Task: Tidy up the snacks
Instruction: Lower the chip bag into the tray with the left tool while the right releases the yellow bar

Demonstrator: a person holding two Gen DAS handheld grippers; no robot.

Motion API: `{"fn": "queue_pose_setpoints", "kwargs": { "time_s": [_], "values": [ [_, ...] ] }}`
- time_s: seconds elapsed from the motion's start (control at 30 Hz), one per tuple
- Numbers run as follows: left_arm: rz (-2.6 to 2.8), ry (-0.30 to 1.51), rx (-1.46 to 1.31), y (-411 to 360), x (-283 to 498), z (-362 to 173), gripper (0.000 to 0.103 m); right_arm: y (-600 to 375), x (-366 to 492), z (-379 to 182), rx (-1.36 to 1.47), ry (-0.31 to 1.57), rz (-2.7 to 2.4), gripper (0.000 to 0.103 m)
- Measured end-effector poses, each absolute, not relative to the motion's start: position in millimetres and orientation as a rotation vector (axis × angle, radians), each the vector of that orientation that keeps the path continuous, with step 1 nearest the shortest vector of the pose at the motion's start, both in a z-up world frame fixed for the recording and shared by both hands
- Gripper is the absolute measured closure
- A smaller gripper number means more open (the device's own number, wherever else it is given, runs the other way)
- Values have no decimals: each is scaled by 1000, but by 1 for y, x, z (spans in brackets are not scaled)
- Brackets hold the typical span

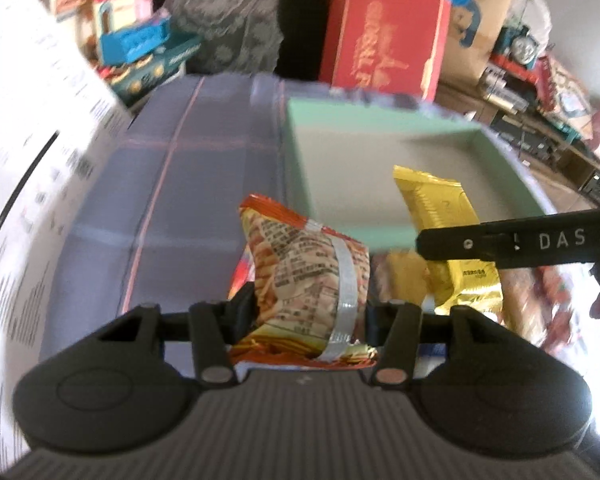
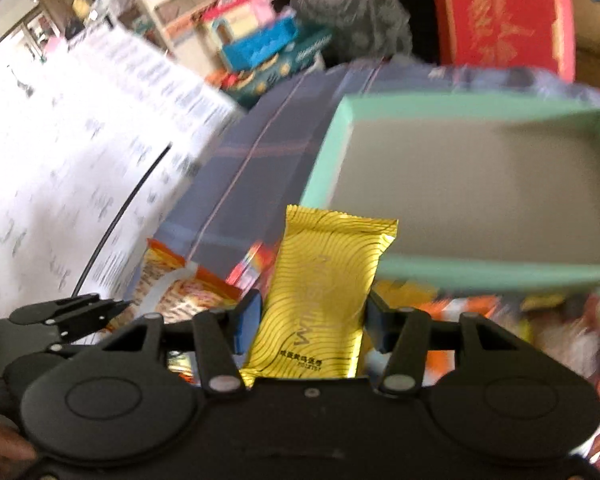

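Note:
My left gripper [image 1: 306, 312] is shut on an orange snack bag [image 1: 308, 276] with a silver seam and holds it above the table, just short of the green tray [image 1: 296, 152]. My right gripper [image 2: 312, 316] is shut on a gold wafer packet [image 2: 324, 292] and holds it before the near wall of the same tray [image 2: 480, 270]. The tray's grey floor looks bare. The gold packet [image 1: 448, 220] and the right gripper's black finger [image 1: 520, 242] also show at the right of the left wrist view. The orange bag [image 2: 188, 284] shows low left in the right wrist view.
The tray sits on a blue plaid tablecloth [image 1: 172, 184]. More orange and red snack packets [image 2: 540, 320] lie below the tray's near edge. A large white printed sheet [image 2: 80, 160] stands at the left. A red gift box [image 1: 384, 32] and toy boxes [image 1: 140, 44] stand behind the table.

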State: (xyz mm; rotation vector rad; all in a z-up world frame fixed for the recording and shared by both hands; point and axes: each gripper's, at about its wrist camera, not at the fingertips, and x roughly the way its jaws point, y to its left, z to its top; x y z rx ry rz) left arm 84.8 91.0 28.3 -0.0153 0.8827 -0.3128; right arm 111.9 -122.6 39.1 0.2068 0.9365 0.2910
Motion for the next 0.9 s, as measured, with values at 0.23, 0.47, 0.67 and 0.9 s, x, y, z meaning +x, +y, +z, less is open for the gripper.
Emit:
{"fn": "queue_pose_setpoints", "kwargs": {
  "time_s": [0.23,0.47,0.67,0.9],
  "values": [
    [-343,838,40,23,174,51,52,-203,172,65,236,881,196,50],
    [-298,883,65,-29,281,23,52,-242,246,46,232,911,160,50],
    [-288,928,89,-47,327,-12,52,-253,295,5,236,989,150,50],
    [-231,900,121,-50,338,-26,3,-251,319,-21,225,998,114,30]
  ]
}}
